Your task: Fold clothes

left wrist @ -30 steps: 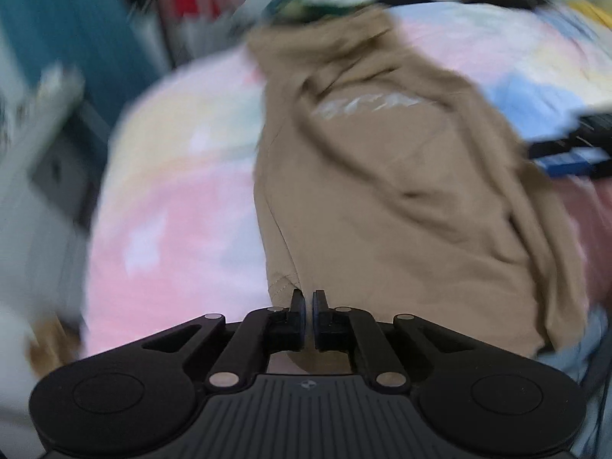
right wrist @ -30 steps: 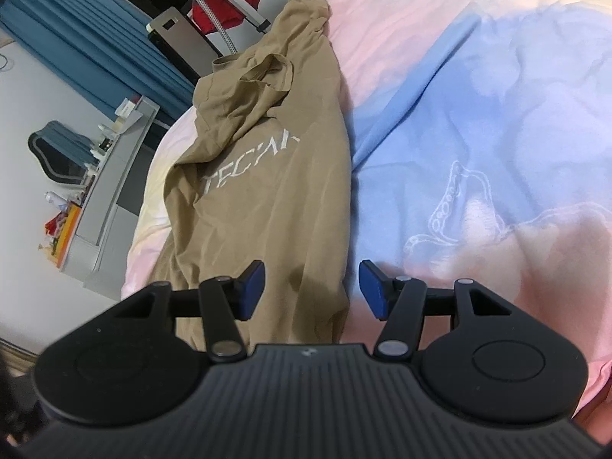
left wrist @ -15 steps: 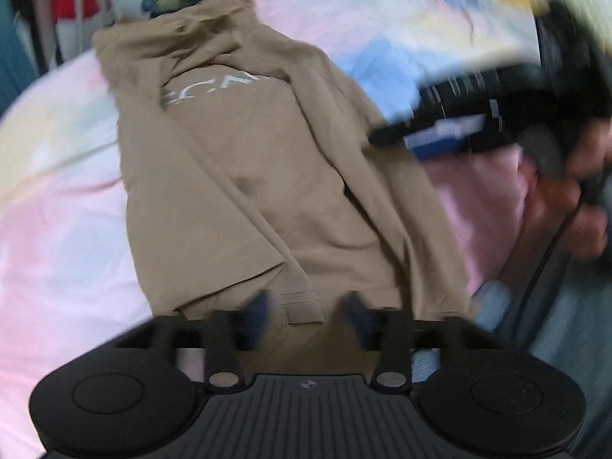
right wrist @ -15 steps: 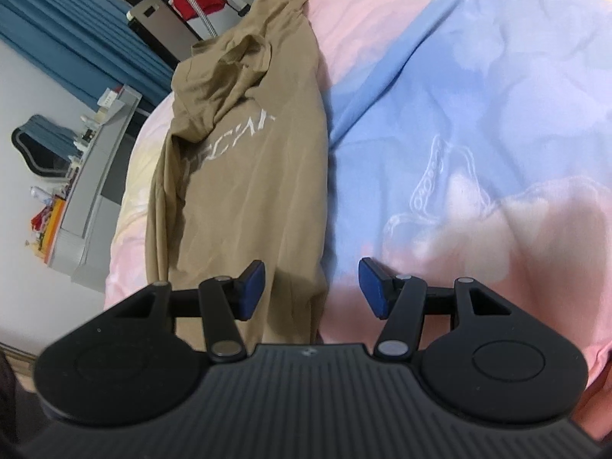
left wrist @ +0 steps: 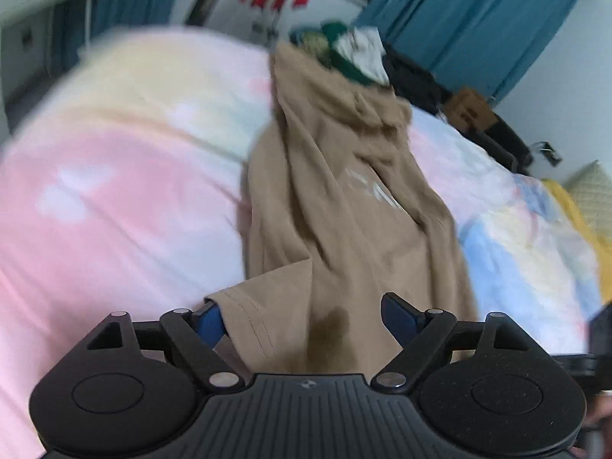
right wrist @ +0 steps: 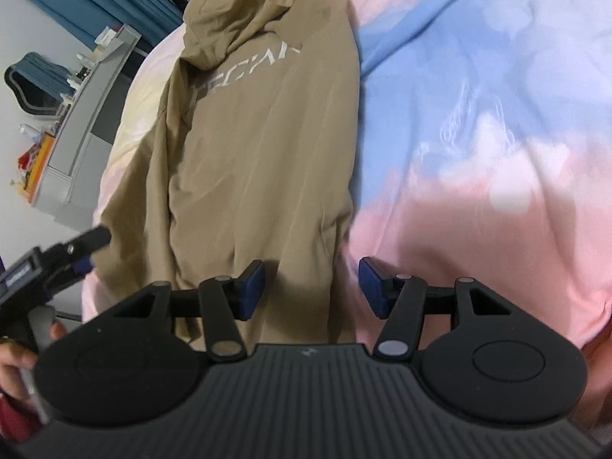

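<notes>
Our tan hoodie [right wrist: 264, 122] lies lengthwise on the bed [right wrist: 497, 114], hood farthest; both our left gripper [left wrist: 302, 317] and right gripper [right wrist: 311, 287] gape empty over its near hem

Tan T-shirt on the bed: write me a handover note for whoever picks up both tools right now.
Left tool: open, fingers straddling the tan T-shirt hem, nothing gripped.
Right tool: open, over the hem's right side, empty.
The shirt lies lengthwise on the pastel bedspread, print up, sides bunched inward, collar far end.
Done: rough narrowing at most.
Left: grip hem, smooth it, fold.
</notes>
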`<state>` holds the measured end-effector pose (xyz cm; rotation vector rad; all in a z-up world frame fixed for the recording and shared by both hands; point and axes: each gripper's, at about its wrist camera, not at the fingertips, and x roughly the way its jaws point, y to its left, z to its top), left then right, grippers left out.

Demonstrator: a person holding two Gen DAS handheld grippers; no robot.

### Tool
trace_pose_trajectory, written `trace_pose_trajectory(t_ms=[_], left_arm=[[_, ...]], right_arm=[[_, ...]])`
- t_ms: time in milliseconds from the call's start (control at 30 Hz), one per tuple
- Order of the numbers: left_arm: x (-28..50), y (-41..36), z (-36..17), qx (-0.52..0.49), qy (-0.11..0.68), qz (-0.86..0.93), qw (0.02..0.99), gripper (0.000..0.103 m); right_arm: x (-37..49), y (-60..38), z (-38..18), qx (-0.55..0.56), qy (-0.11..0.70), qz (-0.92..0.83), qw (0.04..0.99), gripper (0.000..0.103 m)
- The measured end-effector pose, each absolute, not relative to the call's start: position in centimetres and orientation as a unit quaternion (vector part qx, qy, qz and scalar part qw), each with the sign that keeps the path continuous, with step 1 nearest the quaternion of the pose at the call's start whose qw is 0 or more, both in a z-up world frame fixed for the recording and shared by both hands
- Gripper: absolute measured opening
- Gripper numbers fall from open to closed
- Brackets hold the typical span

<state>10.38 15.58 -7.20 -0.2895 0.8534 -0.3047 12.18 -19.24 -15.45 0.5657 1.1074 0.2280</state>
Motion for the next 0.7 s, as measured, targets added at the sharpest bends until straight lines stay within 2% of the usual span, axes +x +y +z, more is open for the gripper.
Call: trace_pose_trajectory(t_ms=[133, 333, 433, 567, 667, 700], left_arm=[[9.6, 15.2, -6.0, -0.112, 0.363, -0.141, 0.914, 0.085], [9.6, 12.9, -6.5, 0.004, 0.372, -0.056, 0.927, 0.080], [9.7, 13.7, -6.5, -0.007, 0.367, 0.000, 0.930, 0.080], [8.2, 16.3, -5.3, -0.073, 0.339, 0.033, 0.937, 0.080], [6.6, 15.9, -4.3, -0.082, 0.314, -0.023, 0.946, 0.089], [6.7, 15.1, -4.3, -0.075, 0.320, -0.057, 0.943, 0.089]], right_arm=[[11.2, -19.4, -15.5, 0.280, 0.525, 0.110, 0.796, 0.057], [11.1, -18.6, -15.5, 0.253, 0.519, 0.108, 0.809, 0.058], [11.3, -18.4, -15.7, 0.245, 0.517, 0.107, 0.813, 0.058], [11.4, -18.0, -15.7, 0.230, 0.515, 0.109, 0.819, 0.058], [11.3, -17.9, -15.6, 0.229, 0.513, 0.117, 0.819, 0.058], [11.2, -17.9, -15.6, 0.233, 0.515, 0.122, 0.816, 0.057]])
